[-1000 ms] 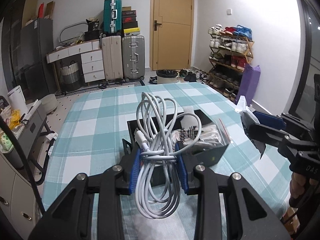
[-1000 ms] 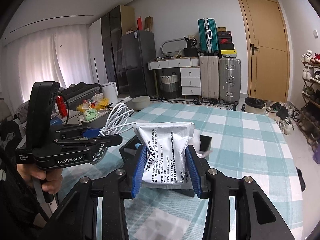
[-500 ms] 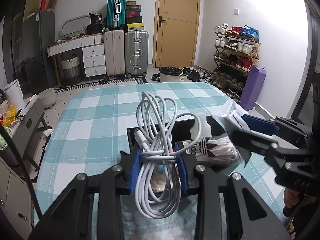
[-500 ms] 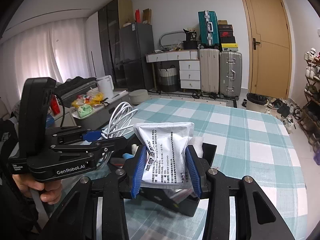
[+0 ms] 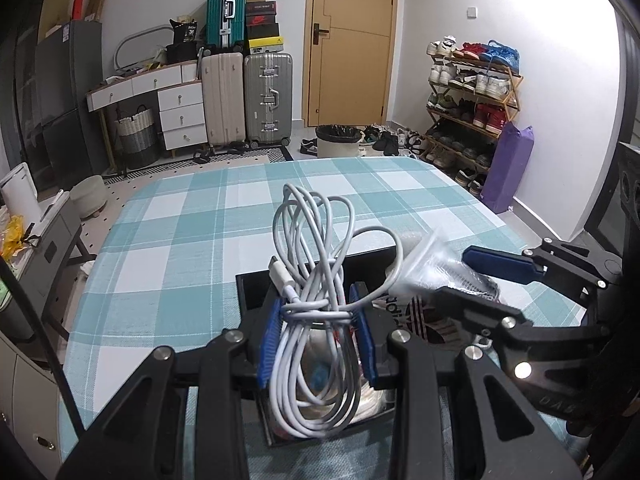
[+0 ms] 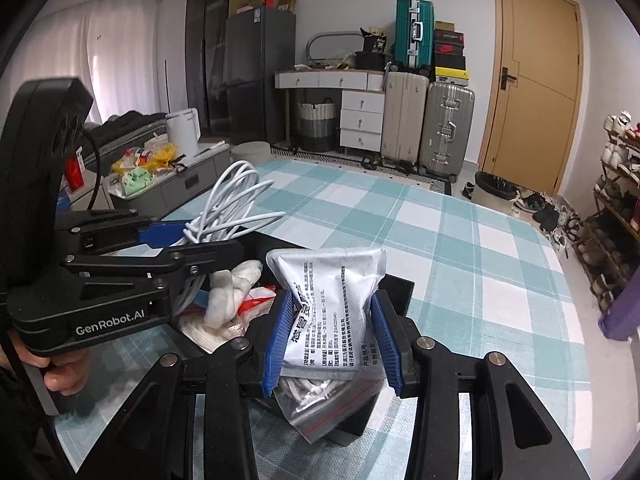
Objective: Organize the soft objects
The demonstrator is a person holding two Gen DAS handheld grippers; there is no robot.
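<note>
My left gripper (image 5: 318, 336) is shut on a coiled white cable (image 5: 316, 280) and holds it over a black box (image 5: 256, 292) on the checked table. My right gripper (image 6: 330, 340) is shut on a silver printed pouch (image 6: 332, 300) and holds it over the same black box (image 6: 400, 284). The box holds white socks (image 6: 230, 292), a clear zip bag (image 6: 320, 400) and an Adidas sock (image 5: 416, 312). The right gripper shows at the right of the left wrist view (image 5: 472, 276). The left gripper with its cable (image 6: 228, 204) shows at the left of the right wrist view.
The table has a teal and white checked cloth (image 5: 192, 240). Suitcases (image 5: 244, 100), a white drawer unit (image 5: 176, 112), a door and a shoe rack (image 5: 472, 100) stand beyond it. A low grey cabinet with clutter (image 6: 160, 184) stands at the table's left side.
Both grippers have come in over the black box and dropped lower toward it, each still holding its object. The two grippers are closer together.
</note>
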